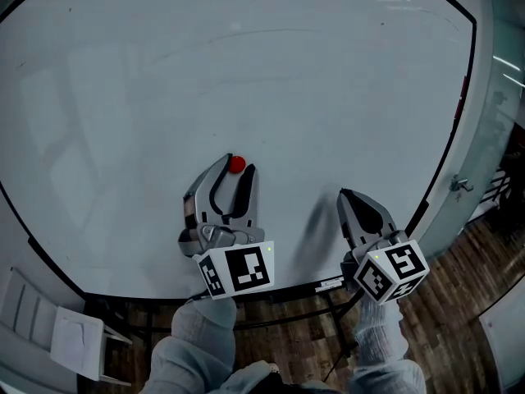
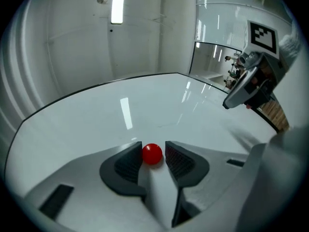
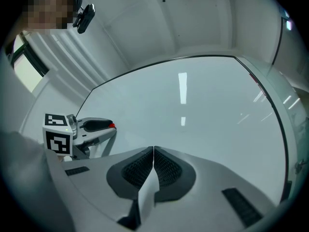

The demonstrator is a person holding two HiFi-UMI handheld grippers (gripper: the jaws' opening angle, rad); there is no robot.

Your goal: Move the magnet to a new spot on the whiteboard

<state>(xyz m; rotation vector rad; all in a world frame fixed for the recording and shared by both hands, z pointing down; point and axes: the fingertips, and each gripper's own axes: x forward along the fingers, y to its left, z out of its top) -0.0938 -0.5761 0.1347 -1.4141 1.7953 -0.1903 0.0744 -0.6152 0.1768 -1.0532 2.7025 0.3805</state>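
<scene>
Red magnet (image 2: pixel 152 154) on the whiteboard (image 1: pixel 328 97), low centre, between the fingers (image 2: pixel 126 166) of the left gripper (image 1: pixel 237 169). These are narrowly open: one pad touches the magnet, with a sliver of gap at the other. Right gripper (image 3: pixel 153 153) is beside it and apart, fingers together, empty. White chair (image 1: pixel 74 339) and wood floor (image 1: pixel 459 302) lie below the board.

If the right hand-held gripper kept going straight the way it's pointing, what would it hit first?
Probably the bare white whiteboard, with nothing in between; how soon is hard to judge. The right hand-held gripper is shut. The small red round magnet lies off to its left, outside that line.
</scene>
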